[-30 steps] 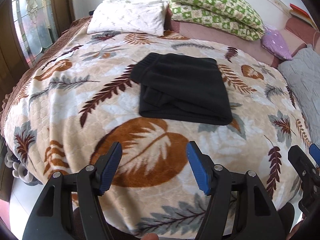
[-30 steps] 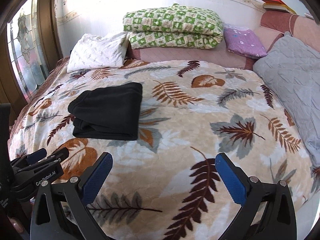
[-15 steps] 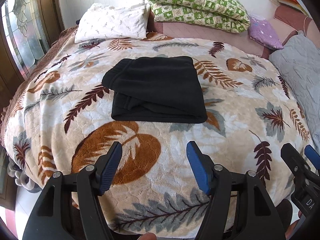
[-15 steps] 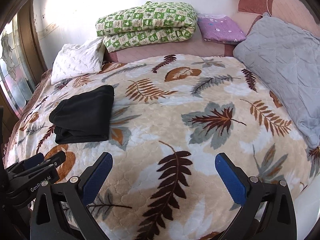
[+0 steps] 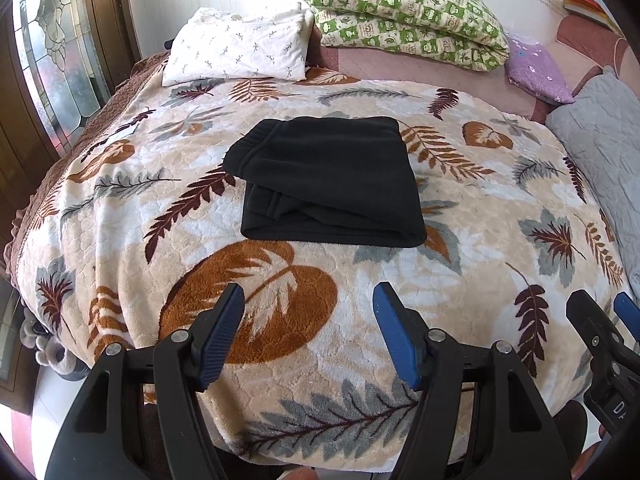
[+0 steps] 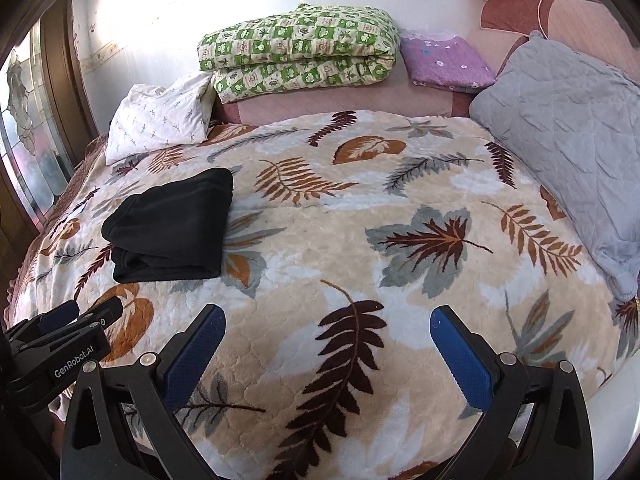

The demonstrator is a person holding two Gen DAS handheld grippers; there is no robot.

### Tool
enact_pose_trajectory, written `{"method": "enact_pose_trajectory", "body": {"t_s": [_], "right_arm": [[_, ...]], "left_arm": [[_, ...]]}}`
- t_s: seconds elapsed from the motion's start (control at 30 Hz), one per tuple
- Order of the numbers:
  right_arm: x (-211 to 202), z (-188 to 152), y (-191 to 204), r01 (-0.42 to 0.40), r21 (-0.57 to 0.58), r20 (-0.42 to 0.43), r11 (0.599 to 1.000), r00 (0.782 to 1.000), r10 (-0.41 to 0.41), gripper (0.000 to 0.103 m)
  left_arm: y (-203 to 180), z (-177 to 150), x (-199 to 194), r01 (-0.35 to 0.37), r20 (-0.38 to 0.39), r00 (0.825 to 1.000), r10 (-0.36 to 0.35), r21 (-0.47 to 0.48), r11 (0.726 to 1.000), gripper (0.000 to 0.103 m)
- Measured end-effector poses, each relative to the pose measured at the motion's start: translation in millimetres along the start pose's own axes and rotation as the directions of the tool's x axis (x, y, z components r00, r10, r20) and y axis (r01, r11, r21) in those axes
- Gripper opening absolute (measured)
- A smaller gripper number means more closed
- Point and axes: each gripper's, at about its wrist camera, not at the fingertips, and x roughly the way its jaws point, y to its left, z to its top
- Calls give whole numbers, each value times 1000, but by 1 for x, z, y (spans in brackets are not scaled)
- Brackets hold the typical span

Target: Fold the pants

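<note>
The black pants (image 5: 332, 184) lie folded into a compact rectangle on the leaf-patterned blanket (image 5: 320, 288), with the waistband at the left. In the right wrist view the same pants (image 6: 172, 228) sit at the left of the bed. My left gripper (image 5: 310, 308) hovers open over the bed's near edge, well short of the pants, with nothing between its blue pads. My right gripper (image 6: 328, 332) is open too and empty, over the blanket to the right of the pants. Each gripper shows at the edge of the other's view.
A white pillow (image 5: 240, 48), a green checked quilt (image 5: 408, 12) and a purple cushion (image 5: 536, 68) line the head of the bed. A grey quilted cover (image 6: 568, 140) lies along the right side. A stained-glass door (image 5: 52, 52) stands at the left.
Both grippers have drawn back a little from the pants and swung slightly; the pants stay folded where they lay. Jaw spacing is unchanged.
</note>
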Motion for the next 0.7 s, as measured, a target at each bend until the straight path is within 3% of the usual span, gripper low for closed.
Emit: {"method": "enact_pose_trajectory", "body": {"t_s": [0.7], "right_arm": [[0, -1, 5, -4, -23, 3, 1000, 1000, 4, 103]], "left_arm": [[13, -1, -1, -36, 27, 999, 37, -36, 999, 66]]}}
